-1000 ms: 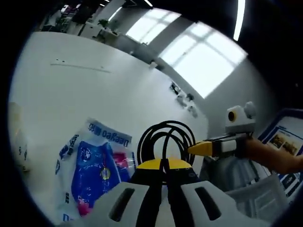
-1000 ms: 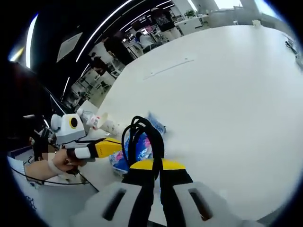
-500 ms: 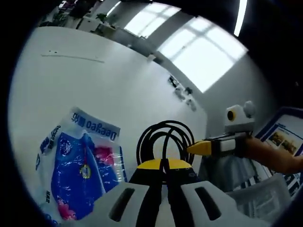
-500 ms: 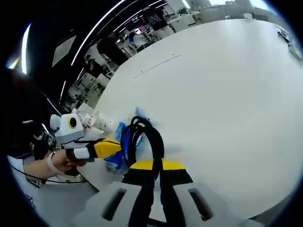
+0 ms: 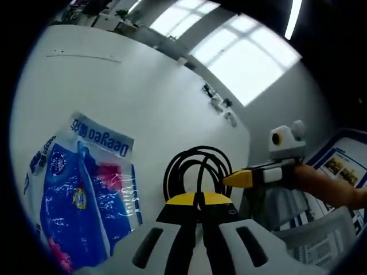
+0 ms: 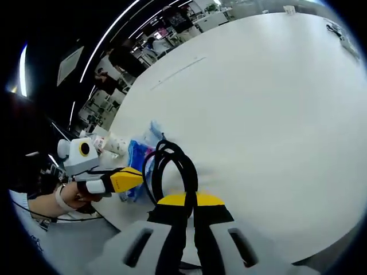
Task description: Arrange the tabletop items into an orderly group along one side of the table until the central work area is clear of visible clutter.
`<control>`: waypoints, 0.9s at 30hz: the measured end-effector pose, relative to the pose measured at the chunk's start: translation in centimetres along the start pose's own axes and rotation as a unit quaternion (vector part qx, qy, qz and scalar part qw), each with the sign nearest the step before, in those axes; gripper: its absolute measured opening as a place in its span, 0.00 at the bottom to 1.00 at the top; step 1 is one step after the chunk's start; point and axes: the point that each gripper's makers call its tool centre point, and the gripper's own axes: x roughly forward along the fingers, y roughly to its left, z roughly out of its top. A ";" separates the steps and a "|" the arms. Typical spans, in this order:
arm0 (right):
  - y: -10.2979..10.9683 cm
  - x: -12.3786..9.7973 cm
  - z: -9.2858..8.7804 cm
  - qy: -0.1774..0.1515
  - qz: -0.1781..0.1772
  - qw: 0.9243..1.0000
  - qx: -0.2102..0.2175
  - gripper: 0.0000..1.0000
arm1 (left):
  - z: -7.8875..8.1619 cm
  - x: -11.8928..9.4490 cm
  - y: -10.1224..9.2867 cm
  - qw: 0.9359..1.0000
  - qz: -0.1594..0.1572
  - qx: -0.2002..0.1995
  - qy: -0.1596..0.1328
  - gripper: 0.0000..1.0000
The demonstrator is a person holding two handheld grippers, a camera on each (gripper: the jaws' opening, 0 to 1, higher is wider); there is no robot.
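While both tools, left (image 5: 198,197) and right (image 6: 191,197), clench one coiled cable (image 5: 195,169), it likely goes beside the blue packet (image 5: 86,195).

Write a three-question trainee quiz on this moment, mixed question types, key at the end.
1. True or false: the left gripper is shut on the black cable coil.
2. Multiple choice: the blue plastic bag lies on the A) floor B) white table C) shelf.
3. Fill in: in the right gripper view, the right gripper is shut on the black ____.

Key: 1 true; 2 B; 3 cable coil.
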 end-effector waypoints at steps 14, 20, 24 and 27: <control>-0.7 0.8 -0.8 0.016 0.006 1.000 0.013 0.00 | -0.9 0.2 0.4 1.000 0.004 -0.005 0.012 0.00; -1.0 1.1 -1.1 0.023 0.005 1.000 0.016 0.00 | -1.2 0.4 0.5 1.000 0.005 -0.005 0.016 0.00; -1.2 1.4 -1.1 0.025 0.004 1.000 0.018 0.00 | -1.5 0.5 0.9 1.000 0.008 -0.006 0.023 0.00; -1.6 1.8 -1.4 0.035 0.002 0.999 0.016 0.00 | -1.8 0.6 1.1 1.000 0.013 -0.006 0.024 0.00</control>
